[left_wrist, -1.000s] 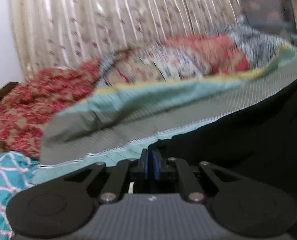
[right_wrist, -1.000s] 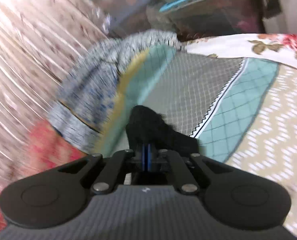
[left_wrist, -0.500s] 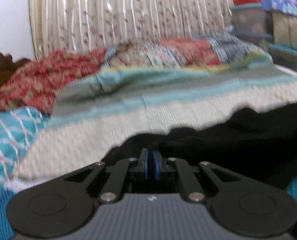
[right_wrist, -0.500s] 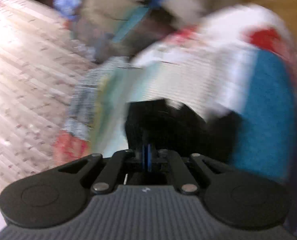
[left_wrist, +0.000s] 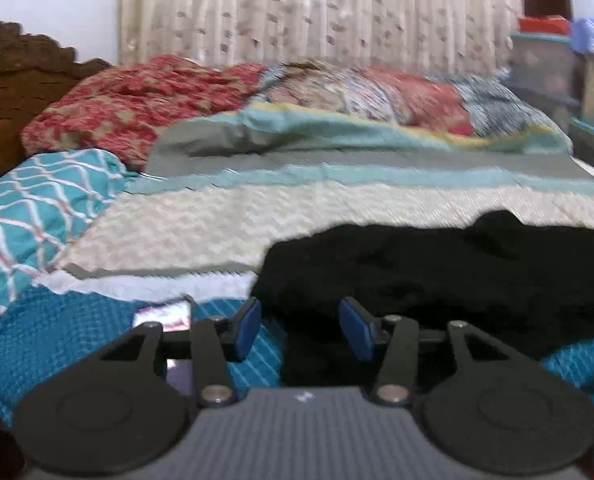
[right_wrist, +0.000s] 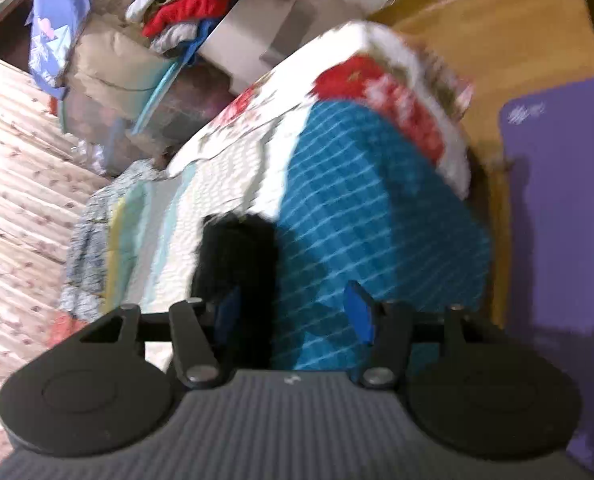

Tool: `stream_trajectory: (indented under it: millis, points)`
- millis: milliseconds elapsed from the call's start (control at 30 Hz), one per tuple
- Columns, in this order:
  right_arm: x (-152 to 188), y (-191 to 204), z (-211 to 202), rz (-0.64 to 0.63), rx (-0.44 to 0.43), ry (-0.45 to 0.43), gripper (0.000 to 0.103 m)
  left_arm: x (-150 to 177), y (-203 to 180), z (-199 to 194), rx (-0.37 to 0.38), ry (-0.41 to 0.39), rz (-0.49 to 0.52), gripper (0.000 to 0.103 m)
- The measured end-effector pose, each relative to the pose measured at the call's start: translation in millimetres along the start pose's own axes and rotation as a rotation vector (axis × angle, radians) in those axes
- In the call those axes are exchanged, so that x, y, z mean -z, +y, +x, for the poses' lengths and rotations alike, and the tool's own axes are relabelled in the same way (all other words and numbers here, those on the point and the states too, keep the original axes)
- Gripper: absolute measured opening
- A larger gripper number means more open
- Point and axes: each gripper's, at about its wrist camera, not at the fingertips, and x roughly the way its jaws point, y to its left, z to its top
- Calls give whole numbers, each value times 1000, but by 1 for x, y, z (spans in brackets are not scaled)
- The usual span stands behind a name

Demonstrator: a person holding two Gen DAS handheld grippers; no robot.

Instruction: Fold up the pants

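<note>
Lying in a dark, rumpled band across the near part of the bed (left_wrist: pixel 225 220), the black pants (left_wrist: pixel 437 264) are shown resting partly on the cream quilted cover and partly on the blue waffle-weave blanket (left_wrist: pixel 77 328). The left hand-held gripper (left_wrist: pixel 300 326) is seen with its blue pads spread apart, having just been opening; black cloth lies between and below the pads but is not pressed by them. The right hand-held gripper (right_wrist: pixel 293 310) is likewise parted, its jaws just opened, with one end of the pants (right_wrist: pixel 237 256) beside its left pad and nothing pinched. Both views are blurred, so seams and waistband cannot be made out. The fabric is judged soft, light and limp: it is expected to sag and bunch when lifted, and not to slip readily from rubbery pads. A hold is best taken at two points of one edge, a pad slid under the top layer at each outer corner, so that the cloth is kept taut between the two grips. A single central pinch is likely to gather several layers.
</note>
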Motion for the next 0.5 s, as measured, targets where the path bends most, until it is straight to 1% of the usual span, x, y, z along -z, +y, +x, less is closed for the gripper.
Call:
stream_trajectory:
  millis: [67, 133, 200, 233, 300, 333, 367, 400, 433, 500]
  points:
    - [0, -5, -7, 16, 25, -46, 59, -9, 1, 0, -33, -26, 30, 50]
    - [0, -4, -16, -17, 25, -96, 56, -15, -4, 0, -55, -52, 82, 52]
    - [3, 13, -29, -121, 30, -175, 56, -15, -15, -1, -53, -69, 147, 56]
    - [2, 21, -35, -175, 20, -198, 56, -14, -23, 0, -43, -76, 196, 58]
    - [3, 42, -40, -277, -53, -208, 56, -10, -39, 5, -22, -82, 285, 59]
    - [6, 55, -41, -328, -115, -187, 57, -7, -48, 9, -7, -83, 335, 59]
    - [10, 70, -40, -379, -192, -138, 57, -4, -57, 15, 9, -83, 382, 59]
    - [17, 87, -37, -430, -270, -63, 57, -2, -64, 22, 23, -81, 421, 59]
    - [30, 106, -31, -490, -357, 39, 57, 0, -72, 27, 37, -80, 455, 59]
    - [68, 142, -24, -617, -497, 228, 58, 5, -85, 38, 59, -79, 521, 59]
